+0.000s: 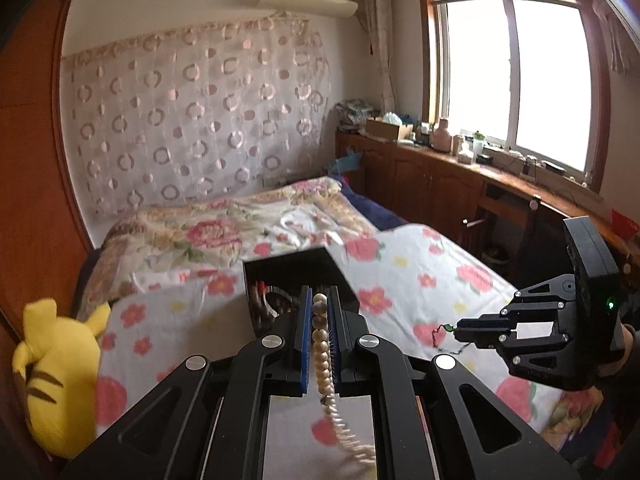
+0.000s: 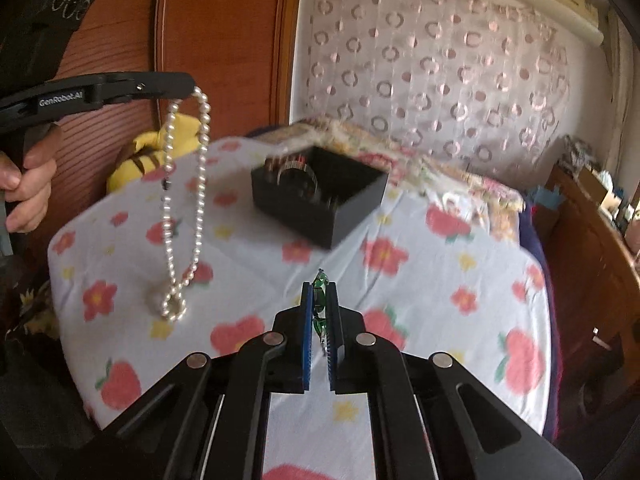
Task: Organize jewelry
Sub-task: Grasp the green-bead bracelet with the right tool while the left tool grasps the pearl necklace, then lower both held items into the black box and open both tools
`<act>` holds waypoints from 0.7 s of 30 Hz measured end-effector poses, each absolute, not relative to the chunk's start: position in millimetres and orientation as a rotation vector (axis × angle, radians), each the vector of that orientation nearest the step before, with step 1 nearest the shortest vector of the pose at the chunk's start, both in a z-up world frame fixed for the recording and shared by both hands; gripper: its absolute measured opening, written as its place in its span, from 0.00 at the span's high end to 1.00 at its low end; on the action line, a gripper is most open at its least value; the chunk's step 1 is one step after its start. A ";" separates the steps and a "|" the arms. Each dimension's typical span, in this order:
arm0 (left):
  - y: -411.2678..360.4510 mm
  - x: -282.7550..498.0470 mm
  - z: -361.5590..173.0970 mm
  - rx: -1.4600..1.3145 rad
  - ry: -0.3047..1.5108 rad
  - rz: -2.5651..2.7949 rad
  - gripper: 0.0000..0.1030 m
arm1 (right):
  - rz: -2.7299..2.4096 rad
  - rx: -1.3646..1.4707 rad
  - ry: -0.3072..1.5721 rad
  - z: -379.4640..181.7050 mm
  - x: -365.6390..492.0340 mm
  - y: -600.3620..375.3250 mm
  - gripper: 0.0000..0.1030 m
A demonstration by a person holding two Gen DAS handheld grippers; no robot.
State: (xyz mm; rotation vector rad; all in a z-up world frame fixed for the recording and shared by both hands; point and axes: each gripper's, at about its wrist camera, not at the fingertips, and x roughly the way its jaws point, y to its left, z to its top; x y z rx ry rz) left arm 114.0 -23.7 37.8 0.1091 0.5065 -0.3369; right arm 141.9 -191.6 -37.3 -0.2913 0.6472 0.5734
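Left hand-held gripper (image 1: pixel 320 312) pinches the pearl necklace (image 2: pixel 196 184) near one end; the strand hangs as a long vertical loop, its bottom just above or touching the bed (image 2: pixel 420 280), can't tell which. Right hand-held gripper (image 2: pixel 320 300) is pressed together on a green bead string (image 2: pixel 319 304), which runs along the fingers with its tip pointing forward. Black box (image 2: pixel 320 196) sits open-topped further back on the flowered sheet, blurred. Yellow plush (image 1: pixel 56 364) at the bed's left edge. Window (image 1: pixel 512 80) and cabinets (image 1: pixel 420 188) on the right, patterned curtain (image 1: pixel 192 120) behind.
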 end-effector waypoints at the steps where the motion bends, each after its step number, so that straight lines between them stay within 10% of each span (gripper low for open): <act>1: -25.2 117.2 42.1 0.110 0.501 -0.335 0.94 | 0.573 -0.290 0.637 -31.1 145.4 -189.9 0.93; 21: -51.7 200.5 126.7 0.142 0.428 -0.265 0.94 | 0.531 -0.333 0.538 30.1 204.4 -155.7 0.93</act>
